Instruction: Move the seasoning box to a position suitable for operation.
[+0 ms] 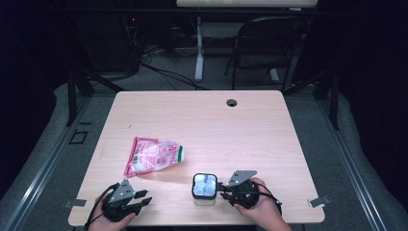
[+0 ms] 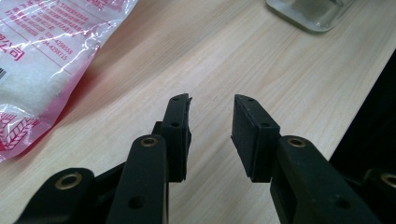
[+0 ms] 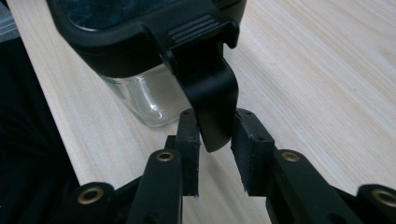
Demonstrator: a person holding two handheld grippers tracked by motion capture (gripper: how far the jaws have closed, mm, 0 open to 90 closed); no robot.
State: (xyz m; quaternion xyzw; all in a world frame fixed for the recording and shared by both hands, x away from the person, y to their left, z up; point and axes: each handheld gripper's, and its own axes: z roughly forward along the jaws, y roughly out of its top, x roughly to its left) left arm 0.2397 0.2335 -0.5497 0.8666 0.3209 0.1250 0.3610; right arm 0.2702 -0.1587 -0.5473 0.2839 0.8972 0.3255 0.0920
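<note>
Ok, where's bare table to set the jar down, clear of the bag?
Widest: the far half, from the bag back to the cable hole. Also free: the right side, between the right gripper and the table edge. Crowded: the near edge, where the jar sits between the two grippers, with the left gripper just below the bag.

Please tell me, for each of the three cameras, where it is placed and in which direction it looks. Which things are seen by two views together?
High view: sits above the person's side, looks forward and down on the table; shows both hands, the left gripper and right gripper.
Left gripper view: rides on the left gripper, looks along its open jaws across the tabletop; the bag lies left.
Right gripper view: rides on the right gripper, faces the container; its latch tab hangs between the jaws.
Shared: bag and container also appear from above.
</note>
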